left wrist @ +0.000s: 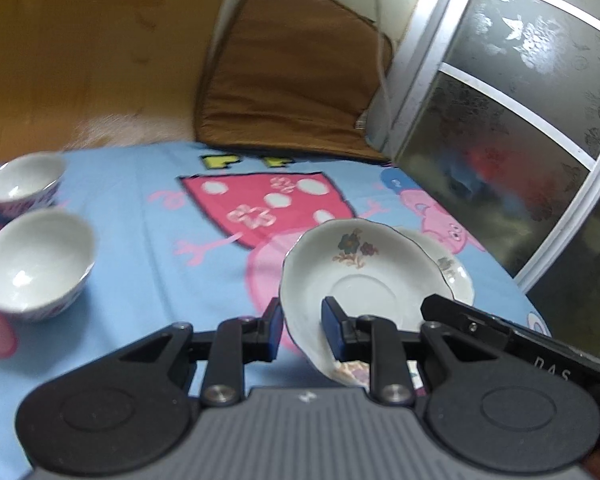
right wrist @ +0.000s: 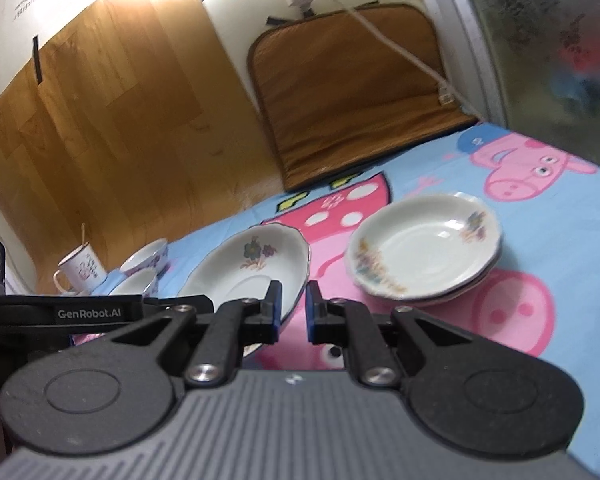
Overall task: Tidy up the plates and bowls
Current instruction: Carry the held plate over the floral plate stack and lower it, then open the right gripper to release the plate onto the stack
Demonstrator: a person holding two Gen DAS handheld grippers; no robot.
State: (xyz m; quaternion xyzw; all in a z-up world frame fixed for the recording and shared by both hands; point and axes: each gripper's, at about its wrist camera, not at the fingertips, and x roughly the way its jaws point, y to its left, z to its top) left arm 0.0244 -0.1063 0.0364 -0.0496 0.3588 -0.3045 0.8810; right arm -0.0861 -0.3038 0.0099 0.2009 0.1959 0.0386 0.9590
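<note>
Left gripper [left wrist: 302,330] at bottom centre of its view is pinching the near rim of a plate [left wrist: 364,268], one pad under, one pad inside; the plate is lifted and tilted, far edge up, and it overlaps the stack [left wrist: 456,276] just behind it at centre right. In the right wrist view the same plate [right wrist: 256,268] sits left of centre, with the stack [right wrist: 428,248] of two or more plates on the cloth at centre right, well clear of it. Right gripper [right wrist: 293,310] at bottom centre holds nothing, jaws nearly pressed together with a thin gap, pointed between plate and stack. My read: the step is carrying this plate onto the stack. To do it well: keep the pinch firm, the grip is on the rim only so the plate can pivot; level it before lowering; centre it over the stack so the scalloped rims nest; set the far edge down first, then ease the near rim and open. Keep the right gripper out of the path, or use it to steady the stack's right edge if it slides on the cloth [left wrist: 148,248]. Risk: chipping rim on rim. Farther off, two bowls [left wrist: 36,264] at the left edge, next in line I'd guess. A mug [right wrist: 78,270] stands beyond them by the wall.
</note>
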